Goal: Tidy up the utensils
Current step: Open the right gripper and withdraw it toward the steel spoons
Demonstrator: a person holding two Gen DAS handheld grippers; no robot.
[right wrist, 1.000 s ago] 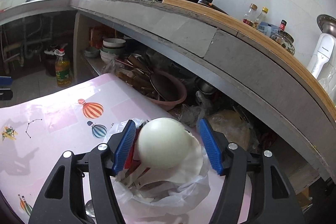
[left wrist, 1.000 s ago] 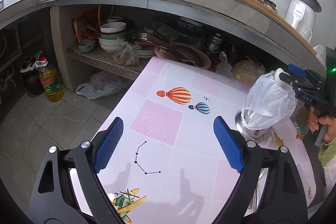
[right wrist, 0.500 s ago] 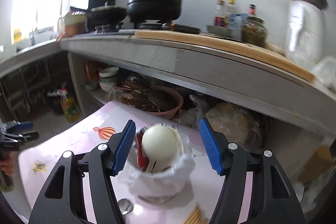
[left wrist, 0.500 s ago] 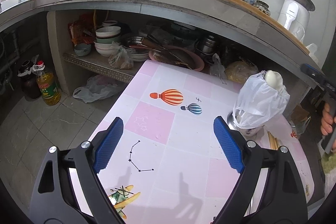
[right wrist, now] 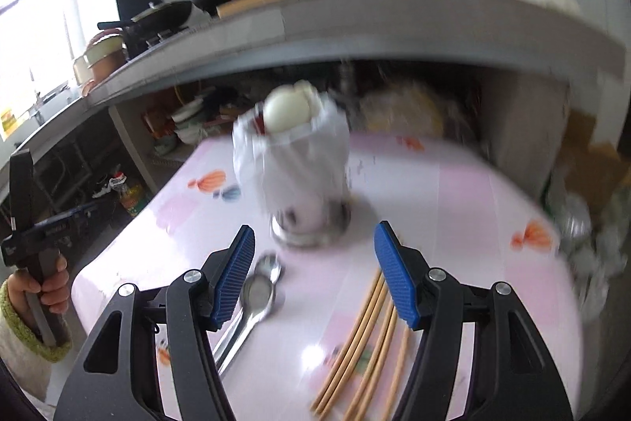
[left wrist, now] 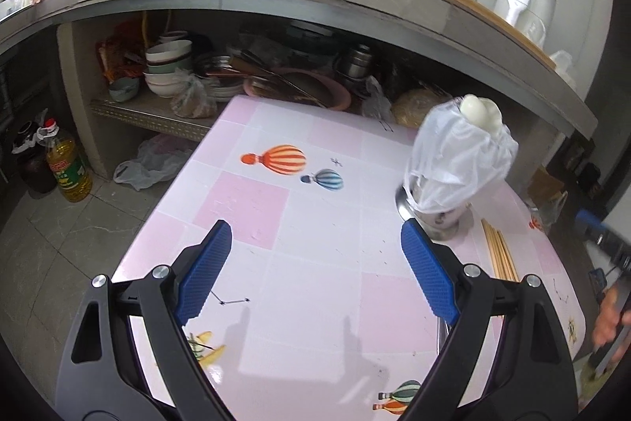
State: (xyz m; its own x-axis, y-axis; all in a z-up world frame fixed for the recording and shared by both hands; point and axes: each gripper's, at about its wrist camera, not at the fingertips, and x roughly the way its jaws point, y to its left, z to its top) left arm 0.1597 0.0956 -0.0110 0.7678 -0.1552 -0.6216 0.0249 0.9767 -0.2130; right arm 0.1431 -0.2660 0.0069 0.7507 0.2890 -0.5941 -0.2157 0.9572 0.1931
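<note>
— While both grippers hang over the pink table [left wrist: 252,208], is any tidying done yet?

— Some, I think. A metal cup [right wrist: 311,223] near the far right corner already holds a white ladle [right wrist: 282,111] and something red, with a thin plastic bag [right wrist: 292,160] pulled around it. I cannot tell what else is inside.

— What is left?

— Two metal spoons [right wrist: 256,292] lie on the table near its right edge, just in front of the cup. A bunch of wooden chopsticks [right wrist: 364,338] lies beside them. They look like they should go in the cup too.

— Is the right gripper [right wrist: 313,273] holding anything?

— No. Its blue jaws are apart and empty. The spoons and chopsticks lie on the table under them.

— And the left gripper [left wrist: 315,267]?

— Its jaws are wide apart and empty too, over the bare middle of the table.

— What could get in the way?

— The bag puffs up around the cup's mouth, so it may be hard to slip things in. The ladle fills much of the opening too. Behind the far edge, a low shelf is crowded with bowls [left wrist: 167,68] and pans, but they are off the table.
</note>
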